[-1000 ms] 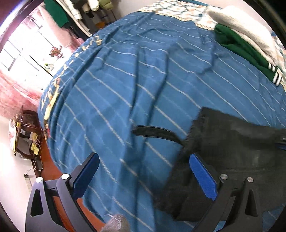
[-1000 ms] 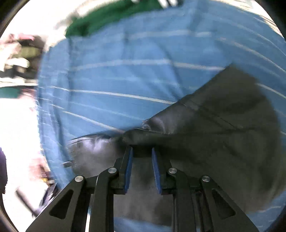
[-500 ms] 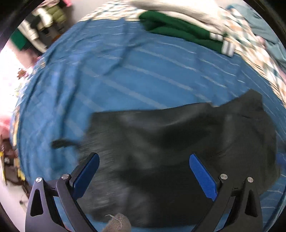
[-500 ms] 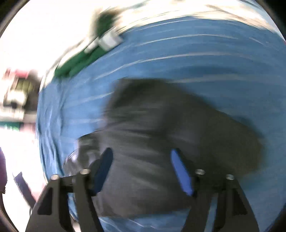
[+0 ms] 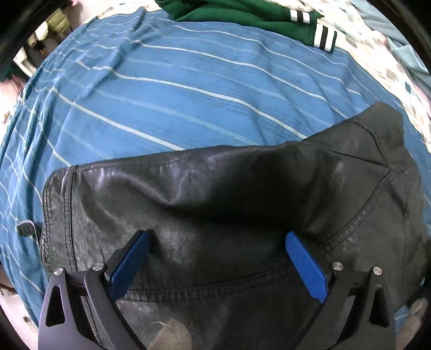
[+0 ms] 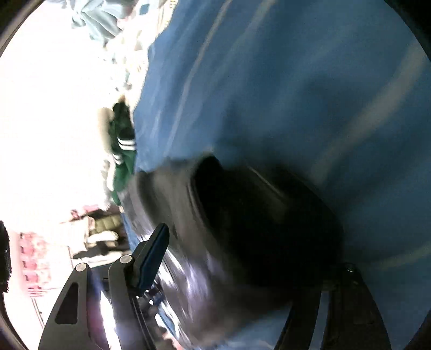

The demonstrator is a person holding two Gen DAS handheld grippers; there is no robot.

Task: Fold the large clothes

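A black leather jacket (image 5: 229,202) lies folded on a bed with a blue striped sheet (image 5: 175,88). My left gripper (image 5: 217,235) points steeply down over the jacket's middle. It is open, its blue pads (image 5: 304,266) spread wide just above the leather with nothing pinched between them. The right wrist view is blurred and rolled. My right gripper (image 6: 237,242) is open beside the jacket (image 6: 256,215). Its left finger (image 6: 153,255) stands free of the leather, and its right finger is lost in the dark.
A green garment (image 5: 242,13) with white-striped cuffs lies at the far edge of the sheet, and shows in the right wrist view (image 6: 122,150) too. A patterned quilt (image 5: 390,67) and pale blue cloth (image 5: 404,35) lie at the far right. Furniture stands off the bed's left side.
My right gripper, shut on a jacket fold a second ago, has opened, let it go, then swung and rolled. My left gripper has moved from the jacket's left edge to over its middle, lower.
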